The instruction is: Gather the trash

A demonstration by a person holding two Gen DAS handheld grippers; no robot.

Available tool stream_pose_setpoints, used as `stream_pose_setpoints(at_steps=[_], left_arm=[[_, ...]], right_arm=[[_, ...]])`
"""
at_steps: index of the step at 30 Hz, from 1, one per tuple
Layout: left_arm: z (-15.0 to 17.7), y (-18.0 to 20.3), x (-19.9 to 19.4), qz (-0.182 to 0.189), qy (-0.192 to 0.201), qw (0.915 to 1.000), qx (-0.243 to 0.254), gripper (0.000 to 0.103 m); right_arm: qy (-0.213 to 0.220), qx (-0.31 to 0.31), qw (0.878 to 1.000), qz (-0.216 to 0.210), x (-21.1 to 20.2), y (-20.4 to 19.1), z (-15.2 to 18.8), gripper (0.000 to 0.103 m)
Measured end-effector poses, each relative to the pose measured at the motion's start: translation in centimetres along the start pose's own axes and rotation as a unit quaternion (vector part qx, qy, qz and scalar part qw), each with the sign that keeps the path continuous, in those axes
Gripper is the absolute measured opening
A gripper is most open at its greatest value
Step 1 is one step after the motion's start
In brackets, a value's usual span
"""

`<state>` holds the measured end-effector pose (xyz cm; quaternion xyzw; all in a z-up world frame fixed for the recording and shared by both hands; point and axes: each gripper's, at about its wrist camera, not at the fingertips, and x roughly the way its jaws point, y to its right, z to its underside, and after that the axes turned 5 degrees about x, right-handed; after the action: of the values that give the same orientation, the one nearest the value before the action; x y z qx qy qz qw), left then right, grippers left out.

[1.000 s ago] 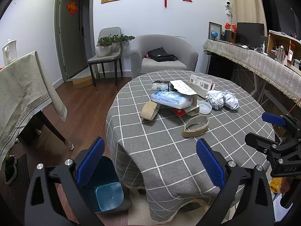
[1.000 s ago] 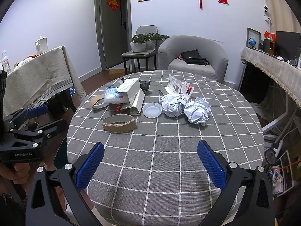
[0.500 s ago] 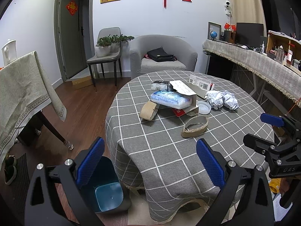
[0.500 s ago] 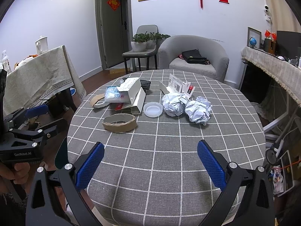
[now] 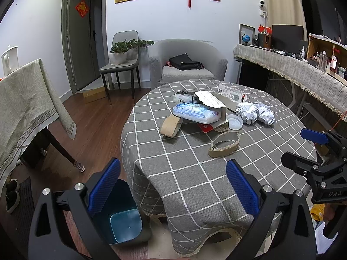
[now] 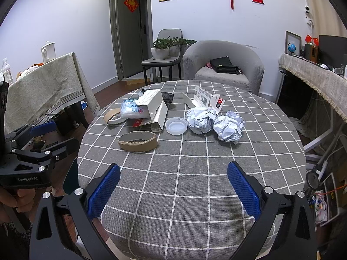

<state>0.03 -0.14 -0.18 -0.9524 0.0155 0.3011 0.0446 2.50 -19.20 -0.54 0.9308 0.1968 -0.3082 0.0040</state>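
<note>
Both grippers' jaws are being held apart, empty; the cardboard ring (image 6: 138, 141) is best being approached squarely, low over the table (image 6: 195, 173).

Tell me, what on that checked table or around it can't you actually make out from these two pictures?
- Bin, left wrist view: the left gripper covers its near side.
- Red card, right wrist view: mostly under the white box; print unreadable.
- Dark packet, right wrist view: half hidden behind that box.
- Leaflet: text too small.
- Right gripper: open, holding nothing.
</note>
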Motion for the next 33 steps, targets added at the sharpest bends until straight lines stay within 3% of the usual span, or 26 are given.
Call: stream_pose_setpoints(at_steps=[33], left_arm=[[0.15, 0.24, 0.21, 0.007, -0.001, 1.0000, 0.002, 0.099]], right_arm=[[-0.001, -0.001, 1.000, 0.001, 0.09, -0.09, 0.03, 0.100]])
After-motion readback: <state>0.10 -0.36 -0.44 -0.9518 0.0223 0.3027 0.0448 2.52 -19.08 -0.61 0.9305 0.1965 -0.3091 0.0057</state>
